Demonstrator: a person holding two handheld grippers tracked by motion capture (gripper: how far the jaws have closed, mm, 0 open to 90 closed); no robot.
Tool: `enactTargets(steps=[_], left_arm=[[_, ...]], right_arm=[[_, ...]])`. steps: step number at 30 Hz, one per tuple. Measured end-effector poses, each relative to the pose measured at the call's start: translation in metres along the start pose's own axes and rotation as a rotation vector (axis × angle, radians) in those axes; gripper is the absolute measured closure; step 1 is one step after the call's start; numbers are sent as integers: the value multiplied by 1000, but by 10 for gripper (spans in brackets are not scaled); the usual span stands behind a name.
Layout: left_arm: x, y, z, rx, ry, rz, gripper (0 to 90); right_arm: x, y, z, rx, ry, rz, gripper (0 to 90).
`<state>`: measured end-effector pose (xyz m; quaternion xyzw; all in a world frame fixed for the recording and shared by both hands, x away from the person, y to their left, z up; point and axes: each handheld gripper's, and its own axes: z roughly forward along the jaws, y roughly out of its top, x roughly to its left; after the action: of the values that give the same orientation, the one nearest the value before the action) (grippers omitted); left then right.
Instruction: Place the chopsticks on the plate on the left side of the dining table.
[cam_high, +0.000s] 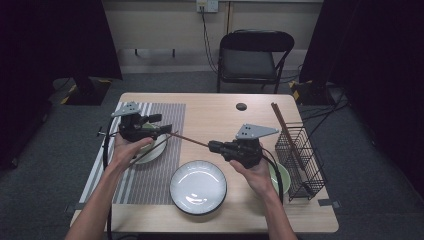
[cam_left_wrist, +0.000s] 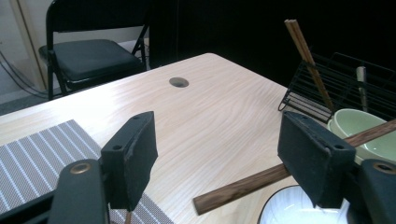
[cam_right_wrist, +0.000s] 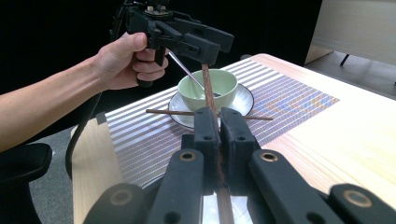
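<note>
Light wood table (cam_high: 220, 115) with a round dark hole (cam_high: 241, 106) near the far edge. Grey striped placemat (cam_high: 150, 175) on the left, carrying a white plate (cam_high: 159, 148) with a green bowl (cam_right_wrist: 208, 88). Empty dark-rimmed plate (cam_high: 198, 187) front centre. Black wire rack (cam_high: 300, 165) at right, second green bowl (cam_high: 282, 176) just beside it.

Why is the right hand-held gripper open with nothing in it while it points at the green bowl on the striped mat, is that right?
Not quite. The right hand-held gripper is shut on a brown chopstick, as the right gripper view shows. It does point toward the green bowl on the striped mat.
</note>
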<state>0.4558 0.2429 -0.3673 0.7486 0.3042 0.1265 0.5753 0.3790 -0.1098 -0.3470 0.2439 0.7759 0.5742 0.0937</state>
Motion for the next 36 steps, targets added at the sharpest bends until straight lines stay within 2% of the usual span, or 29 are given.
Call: enactTargets(steps=[4,6,7,10,14,18,20,24,29,30,32,34,36], left_arm=[[-11,5,-3,-22,-23,32,259],[-17,7,-2,-23,-49,39,256],[-17,7,-2,-23,-49,39,250],[-28,5,4,-26,-94,63,248],[-39,0,13,-14,-129,83,243],[-46,-5,24,42,-121,138,238],[-48,-9,28,59,-119,151,238],[-47,-14,32,72,-115,155,255],[-48,-18,35,100,-107,182,303],[-48,-19,35,100,-103,190,322],[-46,-20,35,89,-118,180,355],[-46,-21,35,99,-113,194,403],[-46,-21,35,99,-123,188,433]], right_arm=[[-5,-3,2,8,-13,19,857],[-8,-4,3,14,-21,27,856],[-9,-4,4,16,-25,32,856],[-11,-4,4,15,-31,40,857],[-12,-4,5,29,-37,38,857],[-10,-4,4,34,-31,31,857],[-8,-3,3,36,-28,27,857],[-7,-2,3,54,-33,25,857],[-5,-1,2,64,-25,24,857],[-5,0,2,65,-24,22,857],[-4,1,1,70,-22,22,857],[-4,3,1,69,-20,29,856],[-3,6,-2,47,-4,34,856]])
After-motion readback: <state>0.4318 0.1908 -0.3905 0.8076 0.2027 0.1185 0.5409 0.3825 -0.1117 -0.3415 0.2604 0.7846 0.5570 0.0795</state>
